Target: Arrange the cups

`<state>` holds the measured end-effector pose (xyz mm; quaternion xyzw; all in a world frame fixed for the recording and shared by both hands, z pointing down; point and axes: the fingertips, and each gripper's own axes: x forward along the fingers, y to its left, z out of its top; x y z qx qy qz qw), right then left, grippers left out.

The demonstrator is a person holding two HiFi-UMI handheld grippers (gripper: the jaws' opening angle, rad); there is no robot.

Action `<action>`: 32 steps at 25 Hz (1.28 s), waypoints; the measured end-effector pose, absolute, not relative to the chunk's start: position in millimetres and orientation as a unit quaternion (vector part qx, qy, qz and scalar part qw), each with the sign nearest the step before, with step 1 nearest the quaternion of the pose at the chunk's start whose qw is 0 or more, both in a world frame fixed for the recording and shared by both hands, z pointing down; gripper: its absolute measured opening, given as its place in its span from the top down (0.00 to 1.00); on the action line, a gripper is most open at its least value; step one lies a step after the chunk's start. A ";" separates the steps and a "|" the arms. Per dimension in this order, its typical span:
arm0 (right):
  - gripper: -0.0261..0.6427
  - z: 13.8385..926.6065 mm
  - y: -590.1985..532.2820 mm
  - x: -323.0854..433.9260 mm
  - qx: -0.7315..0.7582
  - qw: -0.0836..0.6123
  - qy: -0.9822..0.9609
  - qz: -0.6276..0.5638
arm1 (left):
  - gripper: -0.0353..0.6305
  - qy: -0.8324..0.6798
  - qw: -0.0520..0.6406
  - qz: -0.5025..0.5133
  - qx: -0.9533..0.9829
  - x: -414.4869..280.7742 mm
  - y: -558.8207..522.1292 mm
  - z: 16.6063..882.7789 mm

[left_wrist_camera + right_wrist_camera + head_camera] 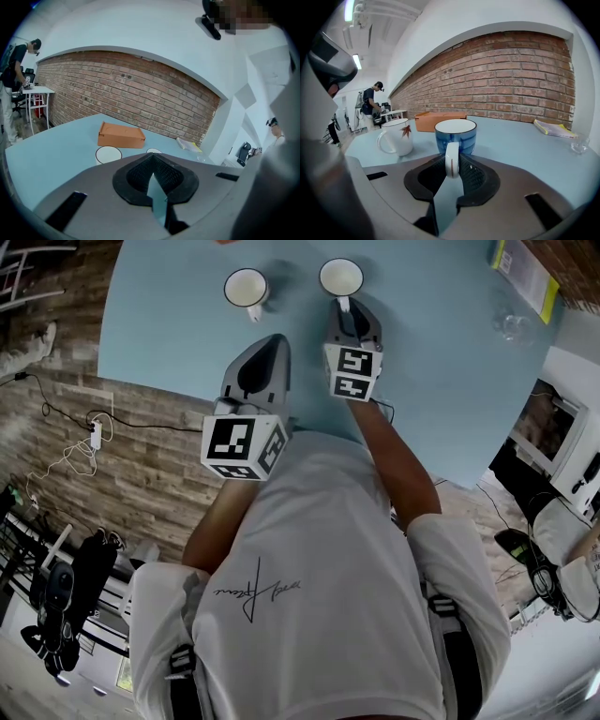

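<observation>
A blue cup [455,133] with a white inside stands upright on the light-blue table [422,381]; it is also in the head view [340,277]. Its white handle [451,159] points back at me and sits between the jaws of my right gripper [342,307], whose pads touch it on both sides. Left of the blue cup stands a white cup [397,136] with a red leaf print, handle to the left, also seen from above [246,287]. My left gripper [278,341] hangs shut and empty over the table's near edge, short of the white cup [108,153].
An orange cardboard box [439,120] lies behind the cups near the brick wall. A yellow-edged booklet [555,128] and a small clear glass [580,144] sit at the right. A person stands far off at the left by a white table.
</observation>
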<state>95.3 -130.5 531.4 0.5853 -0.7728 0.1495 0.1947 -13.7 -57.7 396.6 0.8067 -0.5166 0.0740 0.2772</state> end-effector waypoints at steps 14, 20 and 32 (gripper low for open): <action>0.86 525.7 -127.6 94.8 0.579 0.193 -0.779 0.142 | 0.94 -0.519 0.276 0.068 0.807 -18.5 -52.8 395.2; 0.86 526.5 -122.8 92.9 0.570 0.199 -0.783 0.148 | 0.94 -0.519 0.274 0.061 0.807 -20.6 -52.0 393.4; 0.87 513.2 -121.0 93.6 0.563 0.185 -0.790 0.158 | 0.94 -0.521 0.274 0.053 0.807 -23.0 -51.3 392.4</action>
